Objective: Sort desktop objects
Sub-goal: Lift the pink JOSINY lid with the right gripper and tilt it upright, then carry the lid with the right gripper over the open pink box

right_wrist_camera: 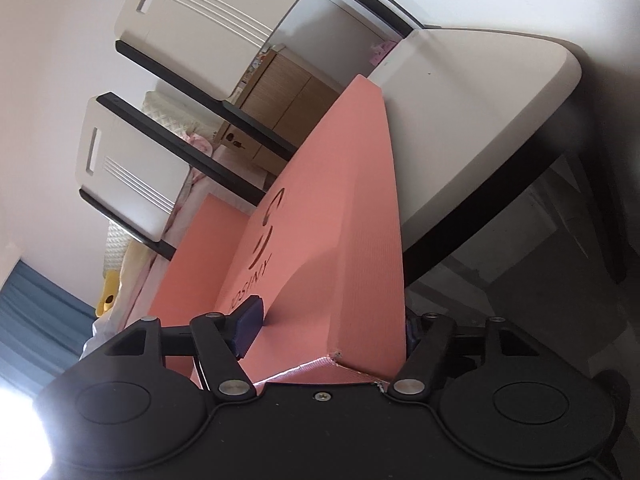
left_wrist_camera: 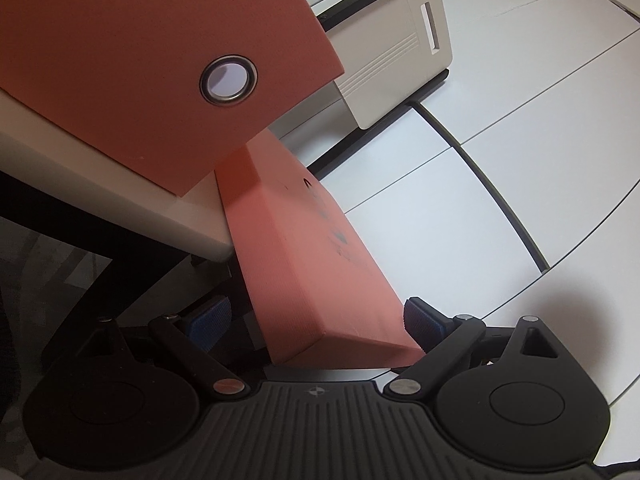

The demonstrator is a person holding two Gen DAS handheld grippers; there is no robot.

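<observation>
The left gripper [left_wrist_camera: 316, 330] has a pink box [left_wrist_camera: 304, 256] between its two blue pads [left_wrist_camera: 420, 326]. The right pad touches the side of the box. The left pad sits a little away from the box, so I cannot tell if the jaws are squeezing it or just sitting around it. The box is long and tilted, and it pokes away from the camera toward the edge of a white table [left_wrist_camera: 100, 184]. There are dark letters on its top face. A big pink flap [left_wrist_camera: 140, 60] with a shiny metal ring [left_wrist_camera: 229, 79] in it hangs over the table and hides the far end of the box. Beyond it stands a cream chair [left_wrist_camera: 396, 56] on a white tile floor [left_wrist_camera: 520, 160]. The right gripper [right_wrist_camera: 332, 330] is closed on the same kind of pink box [right_wrist_camera: 332, 220]. One dark blue pad [right_wrist_camera: 248, 332] presses on the face with the letters, and the other pad is hidden behind the box. Here the box lies next to the white table's [right_wrist_camera: 480, 92] rounded edge. Two cream chairs [right_wrist_camera: 132, 168] are off to the left. A brown cabinet [right_wrist_camera: 288, 92] shows far behind them.
</observation>
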